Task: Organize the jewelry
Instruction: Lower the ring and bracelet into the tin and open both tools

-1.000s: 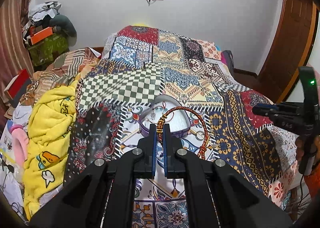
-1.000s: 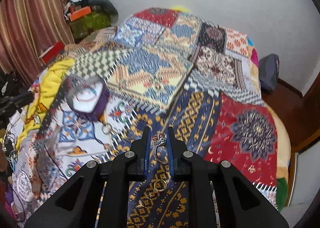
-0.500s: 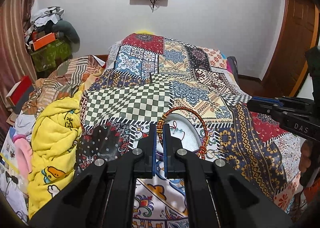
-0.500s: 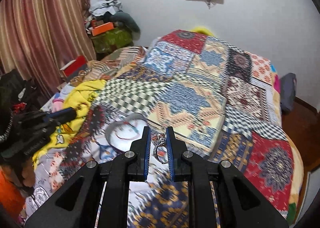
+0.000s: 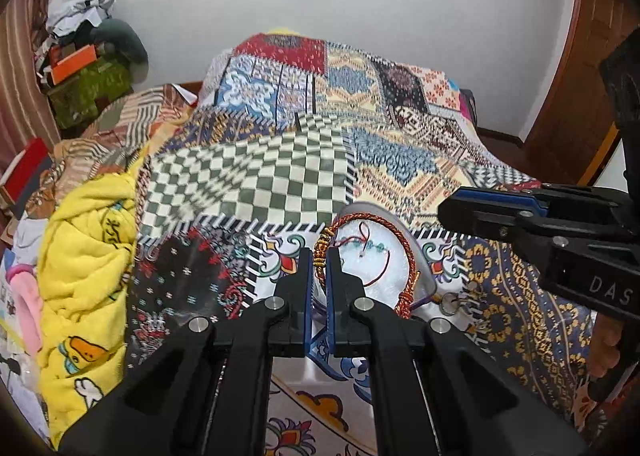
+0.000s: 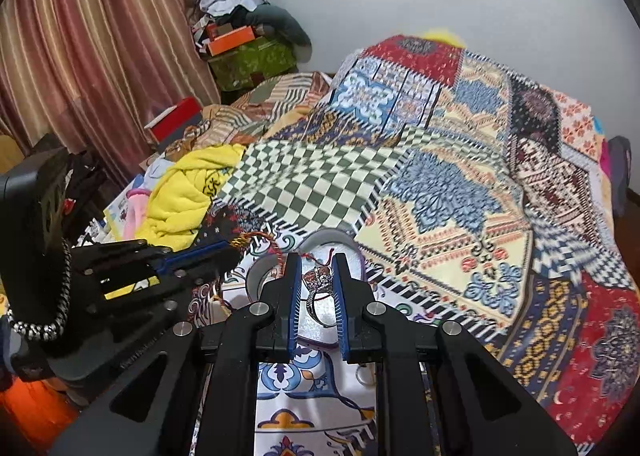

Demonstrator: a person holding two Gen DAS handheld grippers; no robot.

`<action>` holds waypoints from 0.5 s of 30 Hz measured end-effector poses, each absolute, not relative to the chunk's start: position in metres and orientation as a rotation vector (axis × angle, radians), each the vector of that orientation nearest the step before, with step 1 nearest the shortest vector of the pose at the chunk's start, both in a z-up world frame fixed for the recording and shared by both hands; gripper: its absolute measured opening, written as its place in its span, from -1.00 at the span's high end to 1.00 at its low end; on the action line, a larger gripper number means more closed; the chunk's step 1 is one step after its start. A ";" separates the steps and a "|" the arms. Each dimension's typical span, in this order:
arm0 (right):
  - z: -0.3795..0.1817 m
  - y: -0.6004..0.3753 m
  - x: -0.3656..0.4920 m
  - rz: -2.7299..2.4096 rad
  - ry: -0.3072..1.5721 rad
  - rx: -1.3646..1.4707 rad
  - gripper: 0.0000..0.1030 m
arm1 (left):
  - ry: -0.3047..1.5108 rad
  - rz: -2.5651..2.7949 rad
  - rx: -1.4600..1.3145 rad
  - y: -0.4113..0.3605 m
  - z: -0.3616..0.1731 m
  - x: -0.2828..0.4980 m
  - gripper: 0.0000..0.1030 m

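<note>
Above the near edge of the patchwork bedspread, a braided bracelet is clamped by the left gripper over the heart-shaped box. A stone ring is pinched in the right gripper over the same box. The letters "DAS" are read on the right gripper's body in the left wrist view.

Braided red-and-gold cord bracelet, looped upright, clamped at its beaded knot; silver ring with clustered stone setting, pinched tilted between blue pads; both above an open heart-shaped box with white lining on the quilt.
</note>
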State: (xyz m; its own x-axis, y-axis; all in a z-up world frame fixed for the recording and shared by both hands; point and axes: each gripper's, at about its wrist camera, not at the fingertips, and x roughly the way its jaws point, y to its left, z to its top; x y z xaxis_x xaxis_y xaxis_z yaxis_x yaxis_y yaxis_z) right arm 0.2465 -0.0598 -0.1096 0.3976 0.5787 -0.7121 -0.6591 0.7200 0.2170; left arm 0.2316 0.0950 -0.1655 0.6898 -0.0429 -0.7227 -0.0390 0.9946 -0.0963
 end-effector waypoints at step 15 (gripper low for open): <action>-0.146 -0.041 0.259 0.812 0.944 -0.121 0.74 | 0.846 -0.049 -0.110 0.093 -0.189 0.254 0.93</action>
State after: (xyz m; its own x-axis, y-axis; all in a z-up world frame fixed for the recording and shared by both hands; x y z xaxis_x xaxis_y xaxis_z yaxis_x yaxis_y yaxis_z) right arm 0.2593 -0.0406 -0.1463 0.3209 0.5662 -0.7593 -0.6665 0.7046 0.2437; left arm 0.2536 0.0932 -0.1887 0.6625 -0.0869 -0.7441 -0.0007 0.9932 -0.1166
